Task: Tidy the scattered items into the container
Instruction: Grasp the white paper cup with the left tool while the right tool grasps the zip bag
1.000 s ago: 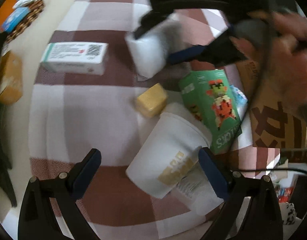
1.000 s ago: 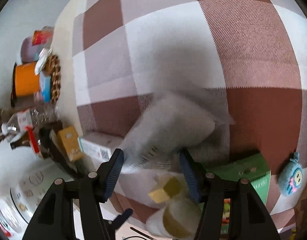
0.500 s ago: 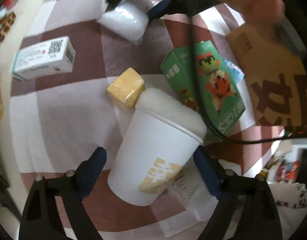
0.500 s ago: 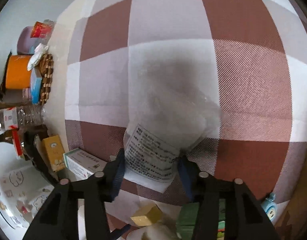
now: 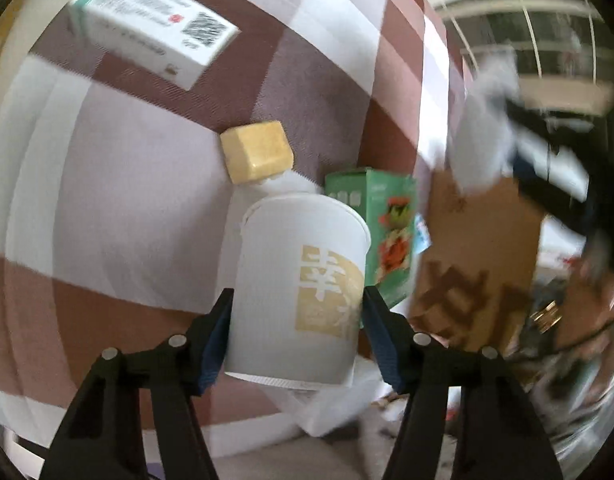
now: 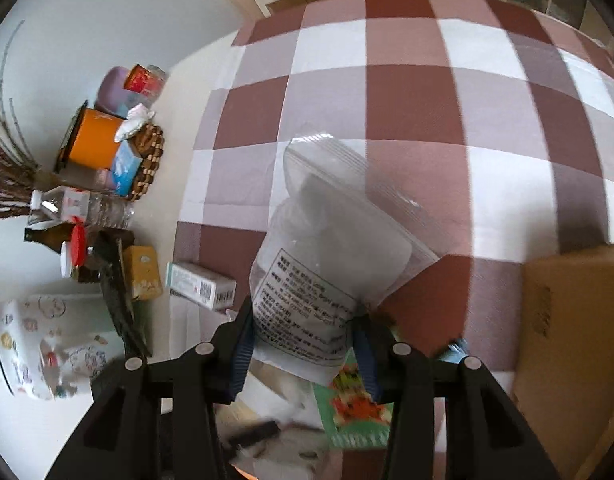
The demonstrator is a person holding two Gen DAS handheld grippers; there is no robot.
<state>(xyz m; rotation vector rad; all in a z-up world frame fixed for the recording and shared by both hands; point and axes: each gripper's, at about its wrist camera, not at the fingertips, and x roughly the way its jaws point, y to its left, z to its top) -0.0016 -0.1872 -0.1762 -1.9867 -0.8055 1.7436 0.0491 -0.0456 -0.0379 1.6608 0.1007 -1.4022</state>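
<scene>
Clenched on both sides: my left gripper [image 5: 295, 312] has its jaws pressed against the walls of a white paper cup [image 5: 303, 300] with a gold label, and my right gripper [image 6: 303, 340] grasps the printed bottom edge of a clear plastic pouch [image 6: 339, 240], which hangs above the checked cloth [image 6: 407, 92] of the desk. Just beyond the cup lie a yellow block [image 5: 257, 151] and a green box [image 5: 387, 236], the block touching the cup's far rim. A white carton [image 5: 155, 32] with a QR code sits well apart, farther off. To the right stands the brown cardboard box [image 5: 475, 264]; in my left view the pouch appears, blurred, above it.
</scene>
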